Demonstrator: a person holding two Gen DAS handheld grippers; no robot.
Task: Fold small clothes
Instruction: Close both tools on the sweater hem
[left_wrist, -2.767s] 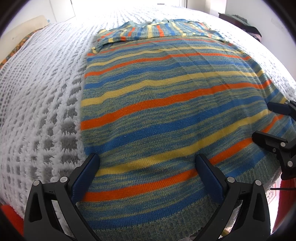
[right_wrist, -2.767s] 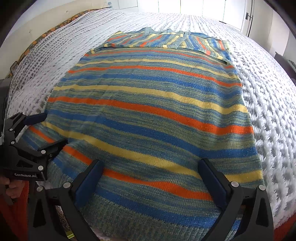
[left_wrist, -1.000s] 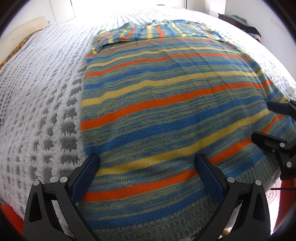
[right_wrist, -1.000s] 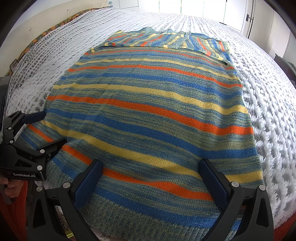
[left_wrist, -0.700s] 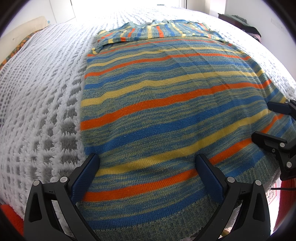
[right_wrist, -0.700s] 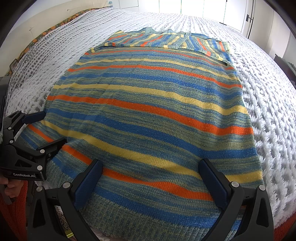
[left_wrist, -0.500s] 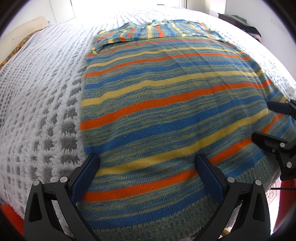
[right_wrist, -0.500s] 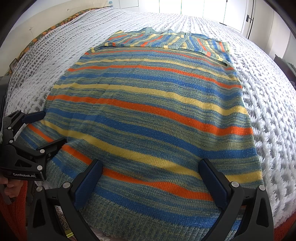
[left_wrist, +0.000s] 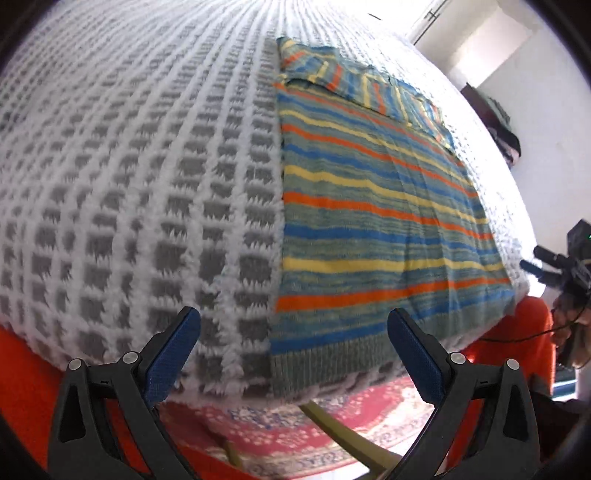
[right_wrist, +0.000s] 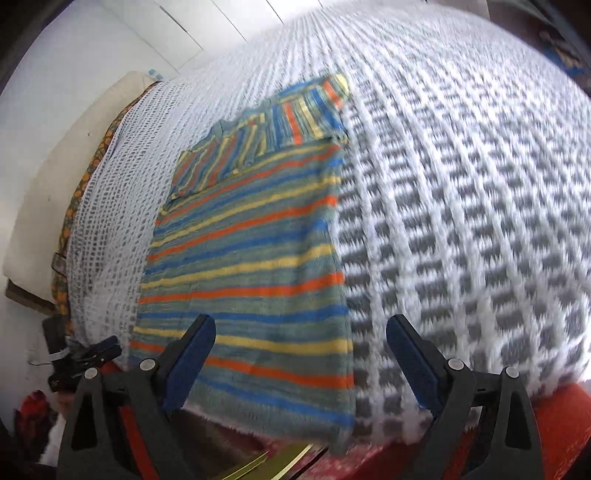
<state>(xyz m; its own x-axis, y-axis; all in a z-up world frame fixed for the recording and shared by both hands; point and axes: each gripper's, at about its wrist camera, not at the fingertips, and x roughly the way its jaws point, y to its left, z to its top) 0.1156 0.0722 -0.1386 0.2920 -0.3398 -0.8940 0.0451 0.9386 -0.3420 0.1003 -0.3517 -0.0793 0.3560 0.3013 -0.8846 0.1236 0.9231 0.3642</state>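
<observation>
1. The striped sweater (left_wrist: 373, 236) is seen spread flat on the white bedspread (left_wrist: 129, 166), sleeves tucked at twelve o'clock; body folds are judged outstanding.
2. The left gripper (left_wrist: 293, 358) and right gripper (right_wrist: 301, 356) are held spread wide and empty, the right's jaws having just been closing slightly.

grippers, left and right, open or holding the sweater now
left gripper: open, holding nothing.
right gripper: open, jaws just closing a little, nothing between the pads.

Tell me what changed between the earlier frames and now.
Both hand-held grippers swung apart: the left now straddles the striped sweater's left edge, the right its right edge, jaws just closing slightly but gripping nothing. The sweater stays flat on the white waffle blanket.
</observation>
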